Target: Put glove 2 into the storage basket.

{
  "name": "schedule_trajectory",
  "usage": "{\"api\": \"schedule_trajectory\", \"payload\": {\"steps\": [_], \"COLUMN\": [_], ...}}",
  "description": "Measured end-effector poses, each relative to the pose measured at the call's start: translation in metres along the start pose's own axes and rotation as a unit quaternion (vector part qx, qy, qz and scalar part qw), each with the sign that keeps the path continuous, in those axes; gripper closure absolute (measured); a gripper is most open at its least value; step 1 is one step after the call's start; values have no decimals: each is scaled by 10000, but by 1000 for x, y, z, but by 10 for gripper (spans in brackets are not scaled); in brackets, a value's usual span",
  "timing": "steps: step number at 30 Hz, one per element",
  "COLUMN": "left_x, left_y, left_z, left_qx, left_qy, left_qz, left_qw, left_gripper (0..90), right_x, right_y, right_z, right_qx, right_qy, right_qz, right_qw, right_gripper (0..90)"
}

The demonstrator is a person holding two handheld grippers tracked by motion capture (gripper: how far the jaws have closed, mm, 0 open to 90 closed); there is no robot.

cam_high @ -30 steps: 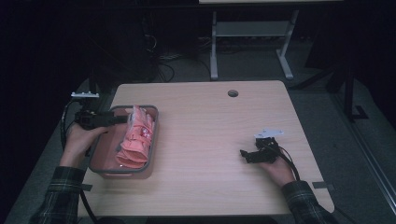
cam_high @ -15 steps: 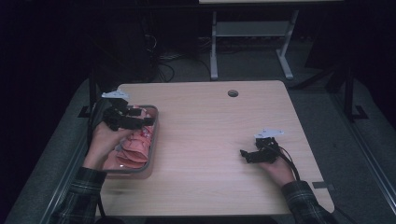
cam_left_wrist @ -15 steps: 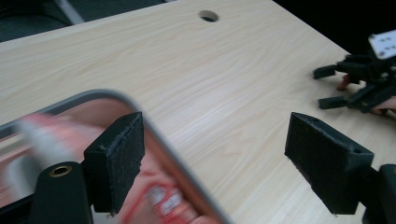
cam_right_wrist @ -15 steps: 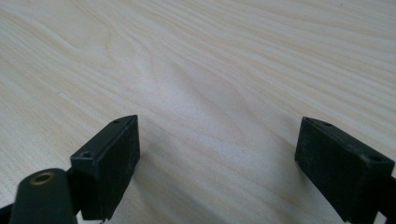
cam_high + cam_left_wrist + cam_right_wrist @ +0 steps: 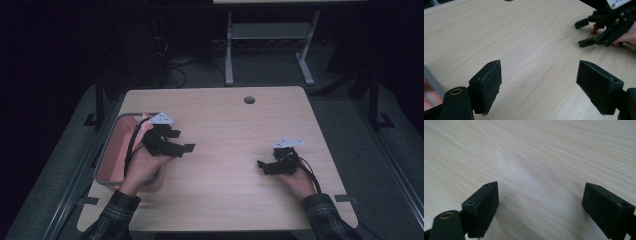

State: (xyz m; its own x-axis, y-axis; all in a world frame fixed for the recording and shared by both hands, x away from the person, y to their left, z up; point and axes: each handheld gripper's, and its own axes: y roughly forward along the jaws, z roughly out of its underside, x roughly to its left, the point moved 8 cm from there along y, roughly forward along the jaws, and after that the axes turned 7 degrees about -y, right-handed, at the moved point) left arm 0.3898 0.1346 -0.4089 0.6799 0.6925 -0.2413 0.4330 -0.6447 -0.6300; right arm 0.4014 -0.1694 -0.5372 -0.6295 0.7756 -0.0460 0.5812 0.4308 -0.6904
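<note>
From the high view I take the grey tray at the left edge of the table as my landmark. It sits at the near-left of the wooden top, and I can see pink stuff lying inside it; the person's hand and forearm cover much of it, so I cannot tell what the pieces are.

My left gripper hangs just right of the tray's far-right corner, out over bare wood, with the hand behind it reaching back across the tray's right wall. Its jaws stand wide apart and carry nothing: in the left gripper view I see plain table grain between the two black pads, and a blurred strip of the tray's rim at the lower left. A cable runs from this gripper back over the tray.

Further right of the tray the tabletop is plain wood, with a small round hole toward the far edge.

Well to the right of the tray, at the near-right of the table, my right gripper rests low over the wood and points back toward the tray. Its jaws also gape wide with nothing in them. The left gripper view shows the same gripper at its upper right.
</note>
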Motion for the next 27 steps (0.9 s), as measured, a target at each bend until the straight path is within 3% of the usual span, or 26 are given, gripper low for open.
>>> {"api": "schedule_trajectory", "payload": {"steps": [4, 8, 16, 27], "left_x": [-10, -20, -38, -51], "left_y": [14, 29, 52, 84], "left_z": [9, 21, 37, 62], "left_qx": [110, 282, 393, 585], "left_qy": [44, 223, 402, 739], "left_qz": [87, 74, 102, 178], "left_qw": [9999, 9993, 9984, 9954], "left_gripper": [196, 196, 196, 195], "right_x": [0, 0, 0, 0], "right_y": [0, 0, 0, 0], "right_z": [0, 0, 0, 0], "right_qx": [0, 2, 2, 0], "right_qy": [0, -1, 0, -4], "right_qz": [0, 0, 0, 1], "right_qw": [10000, 10000, 10000, 10000], "right_gripper": [132, 132, 132, 132]}}
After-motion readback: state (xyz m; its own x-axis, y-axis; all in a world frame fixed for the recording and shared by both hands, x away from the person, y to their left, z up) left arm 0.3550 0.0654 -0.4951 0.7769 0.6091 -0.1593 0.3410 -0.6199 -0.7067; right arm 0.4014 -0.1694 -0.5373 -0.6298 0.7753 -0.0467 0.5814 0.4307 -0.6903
